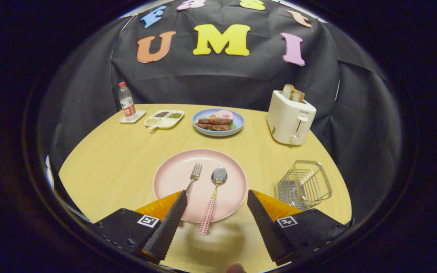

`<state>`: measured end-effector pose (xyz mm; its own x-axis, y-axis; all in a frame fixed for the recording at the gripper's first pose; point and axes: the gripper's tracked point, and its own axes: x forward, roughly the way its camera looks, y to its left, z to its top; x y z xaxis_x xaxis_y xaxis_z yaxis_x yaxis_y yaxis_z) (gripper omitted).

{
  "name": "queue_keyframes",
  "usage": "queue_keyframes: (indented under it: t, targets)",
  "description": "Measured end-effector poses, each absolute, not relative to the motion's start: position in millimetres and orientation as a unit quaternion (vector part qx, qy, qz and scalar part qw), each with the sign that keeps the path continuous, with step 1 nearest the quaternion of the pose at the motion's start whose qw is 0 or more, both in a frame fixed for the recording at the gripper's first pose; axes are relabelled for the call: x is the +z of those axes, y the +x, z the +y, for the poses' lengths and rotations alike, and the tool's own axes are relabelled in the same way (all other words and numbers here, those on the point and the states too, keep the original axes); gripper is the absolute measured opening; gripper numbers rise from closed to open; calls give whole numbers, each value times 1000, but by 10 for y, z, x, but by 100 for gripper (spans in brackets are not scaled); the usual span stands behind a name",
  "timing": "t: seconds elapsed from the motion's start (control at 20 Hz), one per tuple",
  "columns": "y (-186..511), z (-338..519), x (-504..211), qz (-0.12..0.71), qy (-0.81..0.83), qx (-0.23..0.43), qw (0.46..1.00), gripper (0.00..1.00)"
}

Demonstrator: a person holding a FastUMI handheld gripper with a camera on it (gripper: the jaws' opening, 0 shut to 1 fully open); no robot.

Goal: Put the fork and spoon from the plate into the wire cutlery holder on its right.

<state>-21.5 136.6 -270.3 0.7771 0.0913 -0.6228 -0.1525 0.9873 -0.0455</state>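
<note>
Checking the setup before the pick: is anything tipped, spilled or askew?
Nothing stands out. Fork and spoon lie on the pink plate; wire holder stands upright beside it; gripper fingers open.

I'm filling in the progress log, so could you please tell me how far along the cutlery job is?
Nothing is done yet: the fork and spoon both lie on the pink plate, and the wire cutlery holder to its right holds nothing. The gripper is open, its fingers spread on either side of the spoon's handle and gripping nothing. Both pieces remain to be moved.

Round wooden table [127,159] against black cloth wall [222,79].
</note>
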Motion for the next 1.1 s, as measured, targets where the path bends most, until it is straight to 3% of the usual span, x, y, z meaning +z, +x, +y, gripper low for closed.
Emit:
queue_keyframes:
  t: [0.05,0.15,0.2,0.4,0.55,0.6,0.7,0.9,0.95,1.1]
  targets:
    - [-197,1386,-2796,342,-42,63,937,96]
    - [-166,1385,-2953,366,-44,58,928,83]
    - [-147,1387,-3004,372,-47,57,925,71]
    - [-107,1403,-3154,388,-65,52,918,67]
    - [-115,1416,-3247,403,-65,46,912,45]
    - [-112,1429,-3270,407,-63,46,910,31]
    - [-103,1438,-3306,415,-53,45,907,15]
    - [-54,1372,-3253,424,-51,37,904,9]
    - [-68,1360,-3194,425,-48,38,903,1]
    - [-69,1332,-3020,426,-37,47,903,1]
